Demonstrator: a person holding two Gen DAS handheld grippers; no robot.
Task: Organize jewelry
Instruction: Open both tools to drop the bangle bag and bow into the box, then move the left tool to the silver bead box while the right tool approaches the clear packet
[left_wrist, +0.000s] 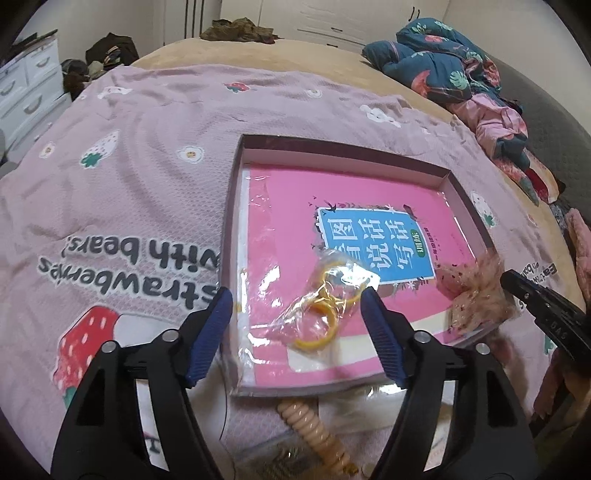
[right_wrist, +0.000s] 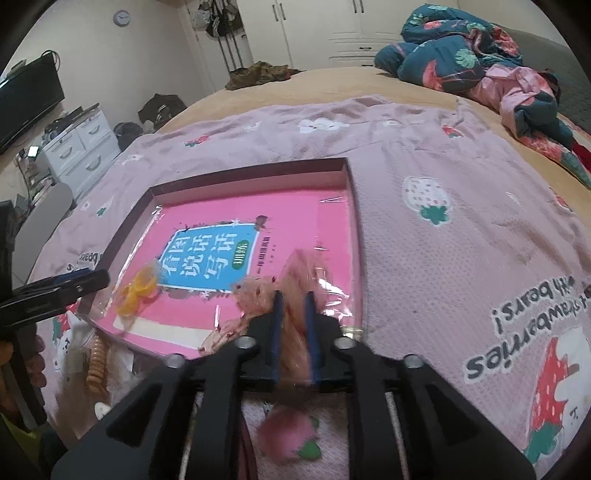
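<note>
A shallow pink box (left_wrist: 458, 188) (right_wrist: 352, 206) lies on the bed with a pink book (left_wrist: 295, 206) (right_wrist: 229, 218) inside. A clear bag of yellow rings (left_wrist: 325, 306) (right_wrist: 138, 290) lies on the book. My left gripper (left_wrist: 297, 295) is open, its blue fingers on either side of the bag, not touching it. My right gripper (right_wrist: 294, 297) is shut on a fluffy pink hair scrunchie (right_wrist: 295, 273) (left_wrist: 476, 291) at the box's near right corner. The right gripper's tip shows in the left wrist view (left_wrist: 517, 282).
A pink strawberry blanket (left_wrist: 129, 184) (right_wrist: 461, 221) covers the bed. A beige spiral hair tie (left_wrist: 317, 432) (right_wrist: 96, 363) lies just in front of the box. Bundled bedding (left_wrist: 443, 62) (right_wrist: 465, 55) lies at the far right. White drawers (right_wrist: 77, 147) stand left of the bed.
</note>
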